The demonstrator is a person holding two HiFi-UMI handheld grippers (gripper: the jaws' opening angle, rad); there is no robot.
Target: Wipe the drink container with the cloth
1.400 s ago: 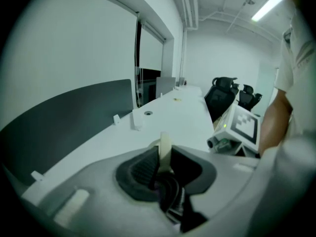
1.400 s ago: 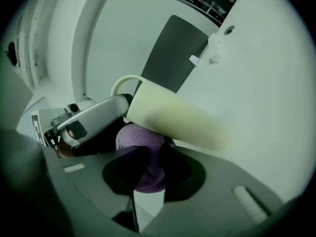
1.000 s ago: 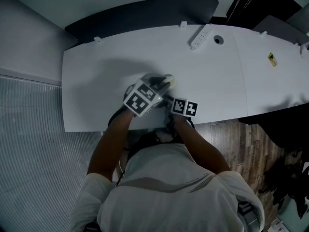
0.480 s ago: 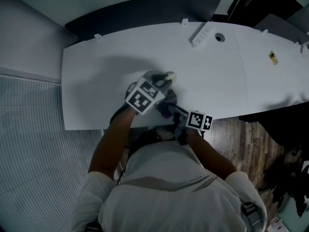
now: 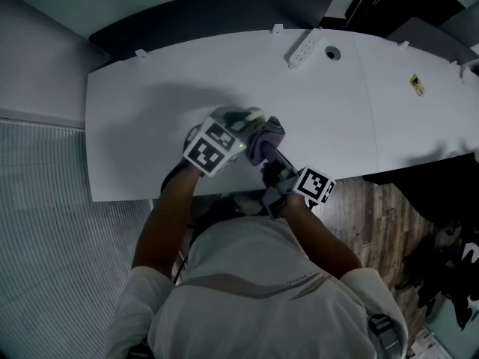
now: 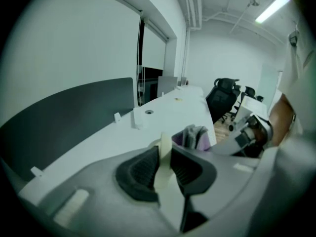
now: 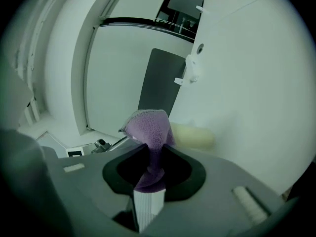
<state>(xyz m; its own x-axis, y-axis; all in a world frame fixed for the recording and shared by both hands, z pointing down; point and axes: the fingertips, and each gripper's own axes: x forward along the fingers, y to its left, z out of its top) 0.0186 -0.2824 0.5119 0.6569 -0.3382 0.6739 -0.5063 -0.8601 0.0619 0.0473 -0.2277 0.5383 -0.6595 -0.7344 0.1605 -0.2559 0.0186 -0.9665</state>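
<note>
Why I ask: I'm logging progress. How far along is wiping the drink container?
Done: both things are picked up. The left gripper is shut on the pale drink container, and the right gripper is shut on the purple cloth. In hand: the cloth sits close beside the container, over the white desk's near edge. Left: the wiping itself; no view shows how much surface is clean.

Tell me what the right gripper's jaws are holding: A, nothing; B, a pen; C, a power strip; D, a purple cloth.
D: the right gripper view shows the right gripper with its jaws shut on the purple cloth.
</note>
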